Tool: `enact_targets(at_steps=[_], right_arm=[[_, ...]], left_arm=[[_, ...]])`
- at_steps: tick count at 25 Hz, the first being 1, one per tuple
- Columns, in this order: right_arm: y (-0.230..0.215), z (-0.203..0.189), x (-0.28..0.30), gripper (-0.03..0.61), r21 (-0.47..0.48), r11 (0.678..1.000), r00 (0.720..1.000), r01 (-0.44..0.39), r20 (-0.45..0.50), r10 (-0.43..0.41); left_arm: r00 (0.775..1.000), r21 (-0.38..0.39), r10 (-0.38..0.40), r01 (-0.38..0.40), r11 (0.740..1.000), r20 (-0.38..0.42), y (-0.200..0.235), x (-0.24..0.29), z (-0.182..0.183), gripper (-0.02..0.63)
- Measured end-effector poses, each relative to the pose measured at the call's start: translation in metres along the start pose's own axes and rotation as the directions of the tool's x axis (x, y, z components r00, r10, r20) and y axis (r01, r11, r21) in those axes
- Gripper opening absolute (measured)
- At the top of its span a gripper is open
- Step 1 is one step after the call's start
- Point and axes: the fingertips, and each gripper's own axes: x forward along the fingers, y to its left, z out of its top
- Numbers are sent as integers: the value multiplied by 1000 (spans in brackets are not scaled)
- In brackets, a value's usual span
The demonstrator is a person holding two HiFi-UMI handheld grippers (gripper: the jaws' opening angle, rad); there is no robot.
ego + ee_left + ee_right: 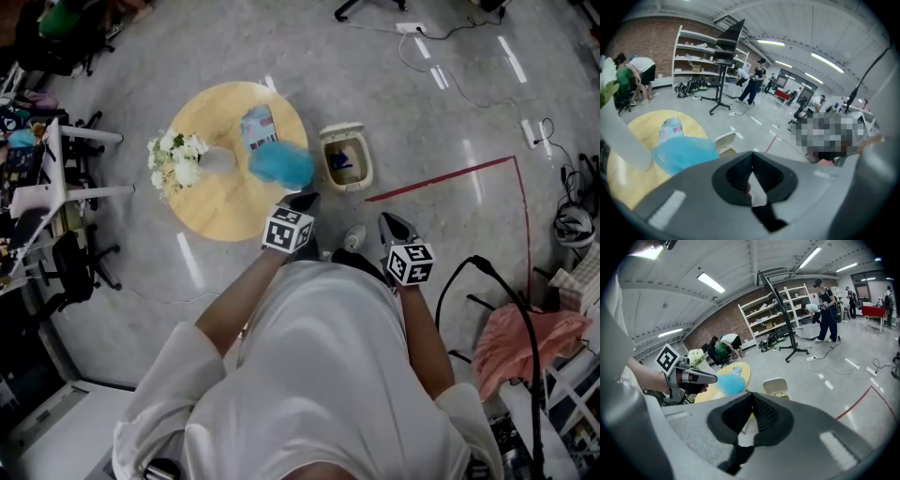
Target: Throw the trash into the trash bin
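Blue trash [279,161] on table [223,211] just past L tongs [303,200], R tongs [395,225] farther; both pressed together.

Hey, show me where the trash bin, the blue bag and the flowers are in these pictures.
trash bin [341,132], head view, on its raised lid.
blue bag [281,164], head view, middle of the crumpled plastic.
flowers [176,159], head view, on the white blossoms.

Table [220,206]: stood on the floor, just left of the trash bin [368,161].
Flowers [175,159]: stood at the table's left edge.
Packet [258,127]: lay on the table's far side.
Bag [281,162]: lay at the table's right edge, before the packet, nearest the bin.
Tape line [441,178]: ran along the floor, right of the bin.
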Motion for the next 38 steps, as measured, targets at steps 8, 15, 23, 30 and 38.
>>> enact_targets(at_steps=[8,15,23,30,38], right_arm=[[-2,-9,-8,0,-6,999,999,-31,-16,31],[-5,-12,-4,0,-55,994,994,-98,-58,95],[3,-2,8,1,-129,975,981,-179,-102,166],[30,8,31,2,-168,962,972,-217,-123,198],[74,16,69,31,-187,948,961,-256,-155,228]], left_arm=[[997,-44,70,-68,997,29,10,-12,-3,6],[989,-97,133,-126,987,68,17,-24,-11,6],[977,-157,194,-178,971,88,17,-44,-26,6],[976,-147,198,-183,972,91,25,-63,-33,6],[980,-139,181,-168,976,86,54,-79,-37,6]])
